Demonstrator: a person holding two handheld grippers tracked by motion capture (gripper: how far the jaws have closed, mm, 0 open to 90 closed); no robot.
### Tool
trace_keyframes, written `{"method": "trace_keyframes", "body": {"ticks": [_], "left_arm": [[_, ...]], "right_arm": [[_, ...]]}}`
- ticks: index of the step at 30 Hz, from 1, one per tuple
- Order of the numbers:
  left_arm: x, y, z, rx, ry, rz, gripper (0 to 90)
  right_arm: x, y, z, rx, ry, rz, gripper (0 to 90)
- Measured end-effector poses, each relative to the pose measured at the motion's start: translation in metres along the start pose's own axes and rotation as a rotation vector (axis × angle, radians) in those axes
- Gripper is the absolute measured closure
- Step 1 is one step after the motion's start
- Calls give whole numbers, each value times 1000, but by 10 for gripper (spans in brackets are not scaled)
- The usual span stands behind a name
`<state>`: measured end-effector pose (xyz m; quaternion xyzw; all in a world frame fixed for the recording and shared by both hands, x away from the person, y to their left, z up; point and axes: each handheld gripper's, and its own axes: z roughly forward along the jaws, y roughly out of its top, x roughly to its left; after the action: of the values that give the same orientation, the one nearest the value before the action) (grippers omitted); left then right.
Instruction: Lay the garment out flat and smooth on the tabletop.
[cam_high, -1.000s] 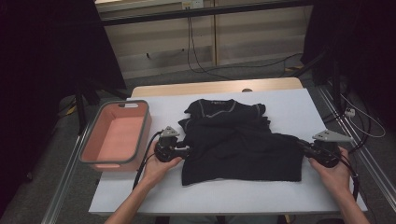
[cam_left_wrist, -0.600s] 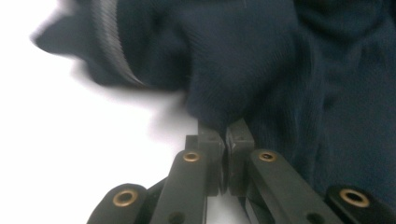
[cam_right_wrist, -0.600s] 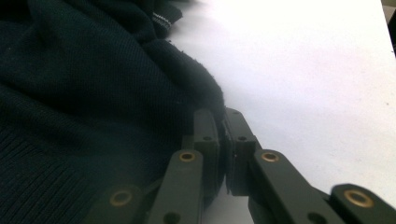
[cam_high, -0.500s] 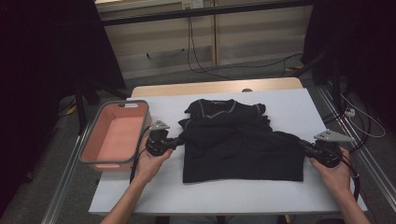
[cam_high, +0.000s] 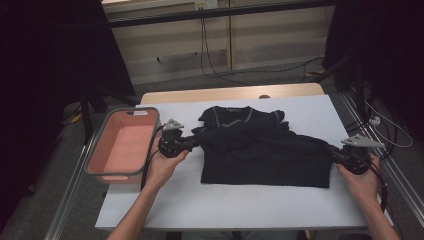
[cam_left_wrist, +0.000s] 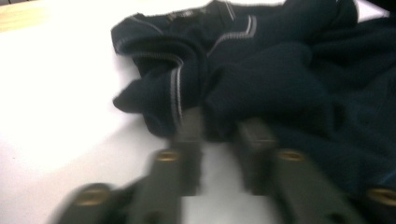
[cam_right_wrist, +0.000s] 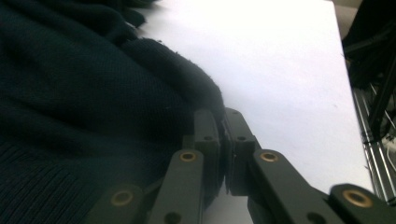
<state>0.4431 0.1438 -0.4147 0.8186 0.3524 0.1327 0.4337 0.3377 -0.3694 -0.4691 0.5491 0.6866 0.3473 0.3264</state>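
A black shirt (cam_high: 265, 150) with grey trim lies crumpled on the white table (cam_high: 250, 205). My left gripper (cam_high: 192, 142) is at its left side, pointing at the bunched sleeve. In the left gripper view the jaws (cam_left_wrist: 219, 123) stand apart, having just been opening. The sleeve fold (cam_left_wrist: 163, 93) lies at their tips, with a little cloth between them and no pad pressing on it. My right gripper (cam_high: 332, 150) is at the shirt's right edge. Its jaws (cam_right_wrist: 223, 114) are shut on a fold of the dark cloth (cam_right_wrist: 70, 93).
A pink bin (cam_high: 122, 147) with a grey rim stands at the table's left edge, just left of my left hand. A metal rail (cam_high: 400, 175) runs along the right side. Cables lie on the floor beyond the table's wooden far edge (cam_high: 230, 94).
My left gripper has moved left and away from the person, along the shirt's left side toward the sleeve. My right gripper has stayed where it was, still holding the cloth.
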Motion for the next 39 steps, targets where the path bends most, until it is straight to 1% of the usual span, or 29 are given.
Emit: {"method": "trace_keyframes", "body": {"ticks": [1,2,3,4,5,6,7,9,11,12,14,15,18,20,21,23,24,25,26,27,29,30,31,33,35,36,37,38,39], "left_arm": [[-1,-2,0,7,15,11,632],[-3,-3,-1,16,24,10,585],[-4,-6,-4,19,39,23,538],[-6,-9,-7,14,35,23,538],[-8,-12,-11,14,26,32,536],[-10,-16,-15,12,21,44,533],[-13,-20,-19,12,19,52,537],[-17,-30,-25,21,-1,73,571],[-24,-39,-27,43,-38,110,655],[-28,-43,-26,54,-50,133,666],[-37,-49,-24,77,-84,177,692],[-42,-51,-21,86,-99,194,687],[-55,-53,-13,103,-145,243,681],[-63,-55,-7,114,-181,271,709],[-65,-55,-4,130,-190,286,715],[-66,-58,3,146,-190,285,691],[-66,-59,7,157,-187,296,667],[-66,-60,9,144,-200,292,632],[-66,-59,9,144,-210,284,597],[-66,-59,9,143,-217,281,533],[-69,-61,10,152,-211,302,450],[-71,-61,9,157,-216,324,416],[-74,-62,9,153,-205,333,403],[-77,-64,10,148,-179,367,419],[-76,-63,12,149,-189,363,449],[-76,-63,13,143,-197,353,494],[-75,-62,13,145,-201,355,511],[-76,-62,14,142,-195,355,534],[-77,-61,13,148,-186,360,573]], "right_arm": [[0,-1,0,3,1,0,858],[0,-1,0,3,2,-4,857],[1,-1,0,0,5,-5,851],[2,-1,-1,-4,17,1,833],[2,-1,-1,-8,35,4,802],[3,-1,-3,-11,41,7,754],[4,-1,-4,-14,51,9,700],[6,-2,-9,-26,71,12,644],[10,-1,-14,-34,79,7,550],[12,-1,-17,-42,82,8,521],[18,1,-22,-52,90,-11,489],[22,1,-25,-54,108,-18,473],[37,2,-28,-48,170,-63,425],[50,1,-27,-30,210,-92,395],[57,1,-26,-21,231,-110,383],[69,-1,-24,-5,275,-136,368],[76,-2,-22,10,291,-157,366],[82,-2,-20,24,303,-177,354],[88,-3,-19,30,314,-192,334],[92,-3,-17,39,330,-201,322],[101,-4,-14,60,363,-212,305],[105,-4,-12,70,372,-225,290],[109,-4,-11,76,377,-242,279],[115,-4,-10,78,403,-257,282],[120,-3,-10,85,427,-268,281],[123,-3,-10,100,430,-286,273],[126,-3,-9,109,421,-311,261],[129,-3,-10,110,414,-332,276],[129,-2,-9,114,420,-332,286]]}}
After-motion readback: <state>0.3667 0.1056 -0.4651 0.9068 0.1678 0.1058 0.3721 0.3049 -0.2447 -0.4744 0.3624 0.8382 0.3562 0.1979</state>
